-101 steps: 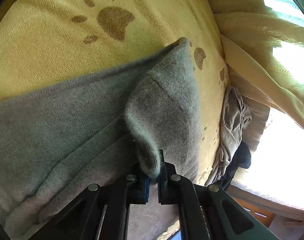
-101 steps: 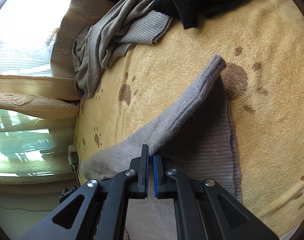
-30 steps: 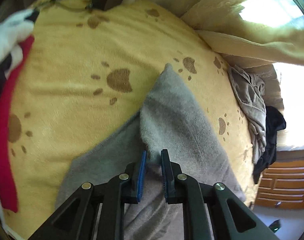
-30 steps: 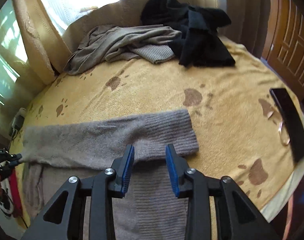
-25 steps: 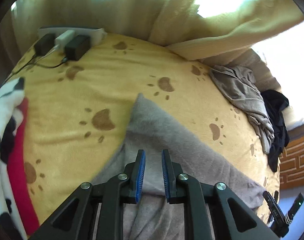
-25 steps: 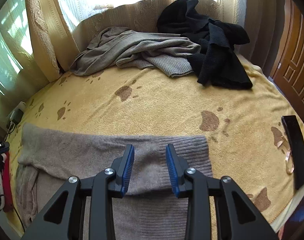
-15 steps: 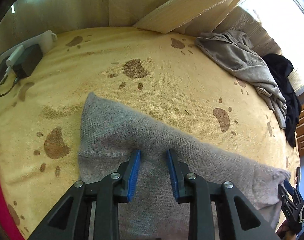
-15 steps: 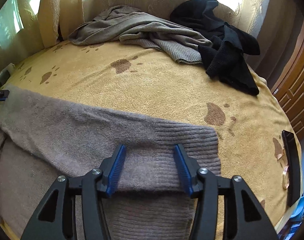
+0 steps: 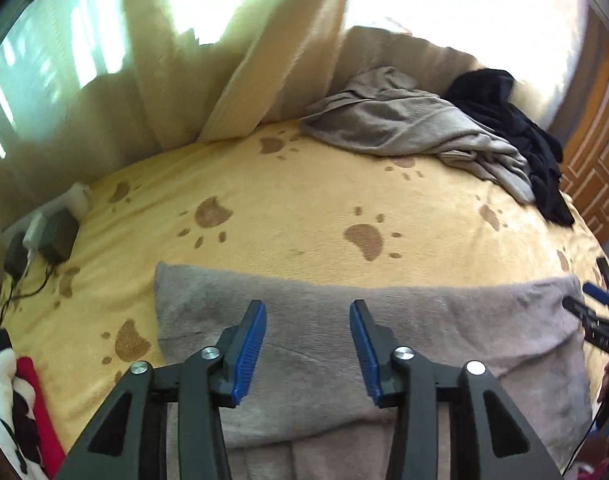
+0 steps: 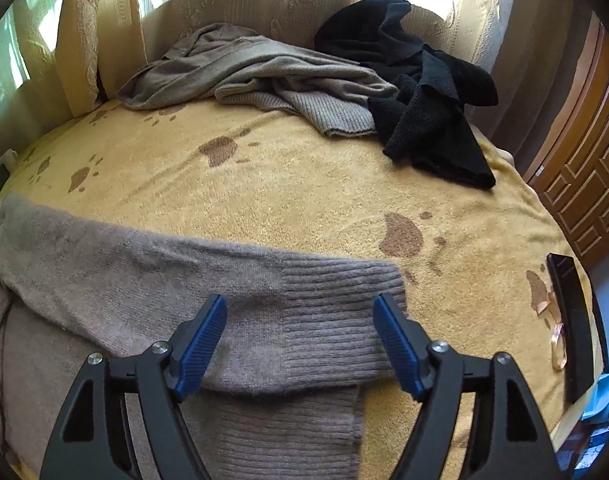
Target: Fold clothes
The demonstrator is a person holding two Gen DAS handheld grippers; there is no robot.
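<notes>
A grey knit sweater (image 9: 344,312) lies on the yellow paw-print blanket (image 9: 296,208), a sleeve folded flat across its body. My left gripper (image 9: 307,346) hovers over the sweater's left part, its jaws opening, with nothing pinched between the blue pads. In the right wrist view the same sweater (image 10: 184,272) shows its ribbed cuff (image 10: 336,292) lying flat. Above that cuff my right gripper (image 10: 300,346) is opening its jaws wide, and the pads press on nothing. The right gripper (image 9: 598,316) also shows at the right edge of the left wrist view.
A crumpled grey garment (image 10: 256,76) and a black garment (image 10: 424,92) lie at the far side by the curtains. A power strip with chargers (image 9: 44,232) sits at the left edge. A dark phone-like slab (image 10: 572,320) lies right. A red, white and black cloth (image 9: 16,412) is near left.
Both grippers let go of the sleeve, which now lies flat across the sweater, and their jaws have spread wider. The left gripper has rolled and swung so that it now faces the far curtains.
</notes>
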